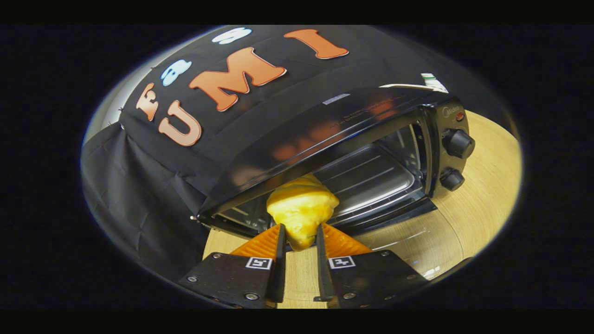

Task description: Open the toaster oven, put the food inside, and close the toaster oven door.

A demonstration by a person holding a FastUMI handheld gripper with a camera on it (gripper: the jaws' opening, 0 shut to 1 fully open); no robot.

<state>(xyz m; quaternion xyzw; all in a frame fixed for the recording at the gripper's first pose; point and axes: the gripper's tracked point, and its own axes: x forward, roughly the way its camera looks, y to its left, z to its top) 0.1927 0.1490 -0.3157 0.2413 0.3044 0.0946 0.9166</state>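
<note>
Gripper (pixel 300 234) clamps croissant (pixel 302 208) before open toaster oven (pixel 371 139).

The croissant (pixel 302 208) was golden yellow with paler ridges, the toaster oven (pixel 371 139) glossy black with black knobs (pixel 458 144) and a silvery wire rack (pixel 366 176) inside, and the desk (pixel 468 208) a light wood grain.

Toaster oven (pixel 325 139) mouth open ahead; croissant (pixel 301 211) in gripper (pixel 299 236) fills near gap.
</note>
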